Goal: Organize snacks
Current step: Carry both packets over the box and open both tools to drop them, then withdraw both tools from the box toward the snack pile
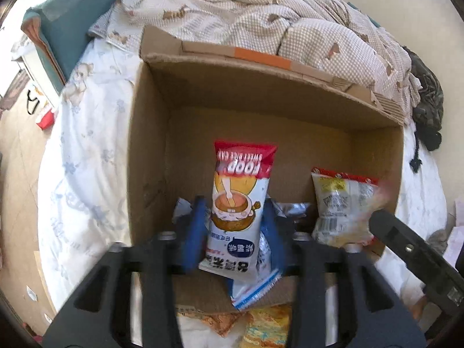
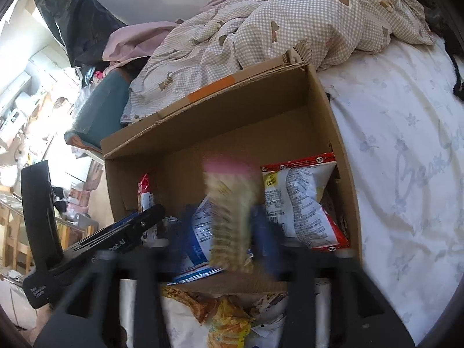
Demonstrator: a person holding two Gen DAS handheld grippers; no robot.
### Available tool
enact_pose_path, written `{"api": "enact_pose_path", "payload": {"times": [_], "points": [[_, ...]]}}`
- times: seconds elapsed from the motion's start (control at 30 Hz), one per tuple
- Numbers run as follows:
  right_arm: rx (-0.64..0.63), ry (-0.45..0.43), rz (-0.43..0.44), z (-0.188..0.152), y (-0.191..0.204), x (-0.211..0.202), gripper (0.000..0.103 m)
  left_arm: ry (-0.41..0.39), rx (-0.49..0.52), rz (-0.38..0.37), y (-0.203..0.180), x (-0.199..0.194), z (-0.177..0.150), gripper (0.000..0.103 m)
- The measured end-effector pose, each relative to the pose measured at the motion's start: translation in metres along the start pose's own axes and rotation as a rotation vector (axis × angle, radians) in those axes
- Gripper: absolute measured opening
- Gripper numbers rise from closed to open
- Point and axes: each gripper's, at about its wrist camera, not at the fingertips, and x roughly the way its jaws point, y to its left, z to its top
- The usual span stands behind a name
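Two wrist views show one scene, which we list from largest to smallest. We see a bed with a white printed sheet (image 2: 406,145) and a crumpled checked quilt (image 1: 261,20). On the sheet stands an open cardboard box (image 1: 145,145), its mouth toward us.

Inside the box, a white and red packet (image 2: 301,203) leans against the right wall. A tall rice-cake packet (image 1: 240,203) with a red top stands on end near the middle of the floor, over a blue and white wrapper (image 1: 255,293). A blurred pink-topped biscuit packet (image 2: 229,211) appears in the right wrist view, apparently dropping.

Our left gripper (image 1: 236,232) has its blue fingers (image 1: 197,232) on either side of the rice-cake packet, parted, with no clear pressure on it. Our right gripper (image 2: 220,237) stands wide around the biscuit packet; the motion blur keeps us from telling whether any contact remains.

We judge the step in hand to be the release of two snacks into the box. Orange and yellow snack bags (image 2: 229,319) lie outside, just before the near wall. The next move calls for lifting both grippers clear without toppling the upright packets, then reaching for those bags.
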Motion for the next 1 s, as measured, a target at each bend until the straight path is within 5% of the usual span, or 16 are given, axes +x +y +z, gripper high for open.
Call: {"api": "enact_pose_path", "payload": {"times": [0.03, 0.1, 0.77, 1.0], "points": [[0.002, -0.019, -0.007, 0.0, -0.001, -0.003, 0.087, 0.0, 0.001, -0.011, -0.001, -0.002, -0.001, 0.083], [0.005, -0.015, 0.001, 0.002, -0.004, -0.004, 0.087, -0.028, 0.007, -0.007, -0.003, -0.008, -0.001, 0.092], [0.052, -0.022, 0.034, 0.002, -0.013, -0.017, 0.087, -0.125, 0.068, 0.052, -0.007, -0.041, -0.005, 0.092], [0.077, -0.028, 0.047, -0.013, -0.01, -0.037, 0.087, -0.173, 0.064, -0.006, 0.001, -0.074, -0.016, 0.092]]}}
